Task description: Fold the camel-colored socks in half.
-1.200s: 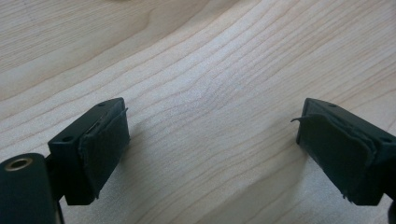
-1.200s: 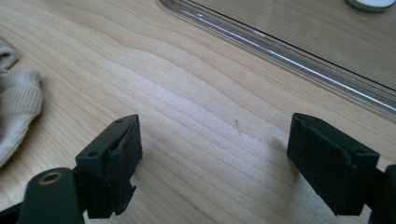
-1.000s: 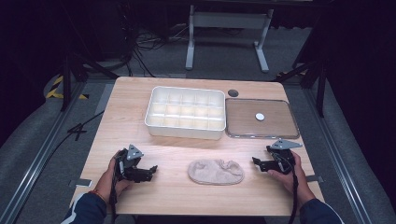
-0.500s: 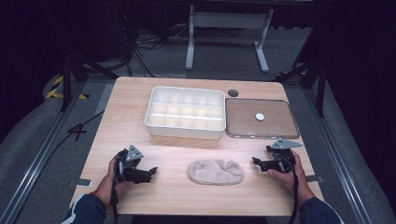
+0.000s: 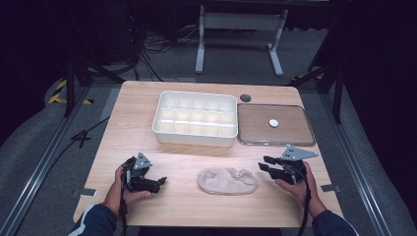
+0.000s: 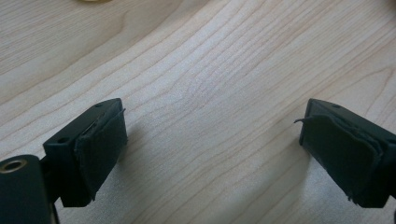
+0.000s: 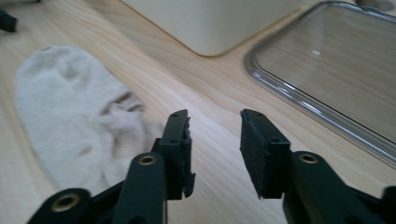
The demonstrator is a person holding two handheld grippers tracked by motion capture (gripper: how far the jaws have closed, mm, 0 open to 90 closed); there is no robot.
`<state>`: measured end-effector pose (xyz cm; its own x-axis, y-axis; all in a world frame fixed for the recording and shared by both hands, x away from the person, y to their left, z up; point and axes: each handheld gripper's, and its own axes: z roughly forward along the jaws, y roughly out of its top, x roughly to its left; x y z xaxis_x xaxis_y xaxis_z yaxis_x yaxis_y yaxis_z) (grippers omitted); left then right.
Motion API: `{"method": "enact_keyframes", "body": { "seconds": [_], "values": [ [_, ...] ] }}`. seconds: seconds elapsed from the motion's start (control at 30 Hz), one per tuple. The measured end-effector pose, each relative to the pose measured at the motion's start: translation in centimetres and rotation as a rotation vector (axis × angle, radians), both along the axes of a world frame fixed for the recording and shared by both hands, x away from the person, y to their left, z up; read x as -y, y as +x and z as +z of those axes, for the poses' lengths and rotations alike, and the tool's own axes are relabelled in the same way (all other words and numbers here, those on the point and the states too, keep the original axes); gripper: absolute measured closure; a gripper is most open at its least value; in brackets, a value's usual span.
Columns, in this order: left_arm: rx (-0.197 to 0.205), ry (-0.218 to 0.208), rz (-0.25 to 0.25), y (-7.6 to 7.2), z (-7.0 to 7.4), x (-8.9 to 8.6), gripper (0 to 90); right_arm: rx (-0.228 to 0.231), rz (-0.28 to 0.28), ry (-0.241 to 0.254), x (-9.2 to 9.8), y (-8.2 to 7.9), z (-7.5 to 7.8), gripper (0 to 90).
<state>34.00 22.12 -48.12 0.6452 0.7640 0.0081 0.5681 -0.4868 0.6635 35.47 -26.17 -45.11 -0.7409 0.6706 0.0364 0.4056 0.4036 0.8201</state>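
Sock (image 5: 227,181) lies flat and bunched on the table (image 5: 133,132), near the person's edge and in front of the tray (image 5: 195,118), and it serves as the landmark for everything else. Just to its right the right gripper (image 5: 265,165) is held off the wood, aimed at the sock; its jaws have just been closing, from wide to a narrow gap, and the right gripper view shows nothing between them but bare wood, with the sock's edge (image 7: 74,116) lying beside the left jaw. That narrower gap probably suits a pinch on thin cloth, so I judge this as the approach to a grasp that is not yet made. Well to the sock's left, the left gripper (image 5: 158,181) rests low over the table with its jaws standing wide apart, again with only wood grain between them (image 6: 212,135); it seems parked there, clear of the sock, so the other hand can work first or so it can take the near end later. Behind the sock stands the white tray of small compartments, all seemingly empty, which looks like where the sock is meant to go. Behind and to the right of the sock lies the clear lid (image 5: 275,125), flat beside the tray, presumably set aside to leave the compartments open.
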Motion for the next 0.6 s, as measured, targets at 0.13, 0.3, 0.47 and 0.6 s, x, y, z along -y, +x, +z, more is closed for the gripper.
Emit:
{"method": "enact_keyframes", "body": {
  "seconds": [0.13,0.3,0.47,0.6],
  "values": [
    [-0.011,-0.008,0.008,0.0,0.0,0.1,7.6,0.014,0.067,0.003,-1.8,-0.7,0.4,72.7],
    [0.001,-0.021,0.005,0.1,-0.2,0.3,7.6,0.026,0.143,-0.023,-4.1,-1.5,0.3,80.5],
    [-0.012,-0.008,0.005,0.0,0.2,0.8,11.3,0.025,0.242,-0.083,-7.2,-2.1,-0.5,84.5],
    [-0.031,0.001,-0.008,-0.2,0.7,1.6,23.3,-0.006,0.273,-0.126,-8.6,-2.1,-1.6,85.5]
  ]
}}
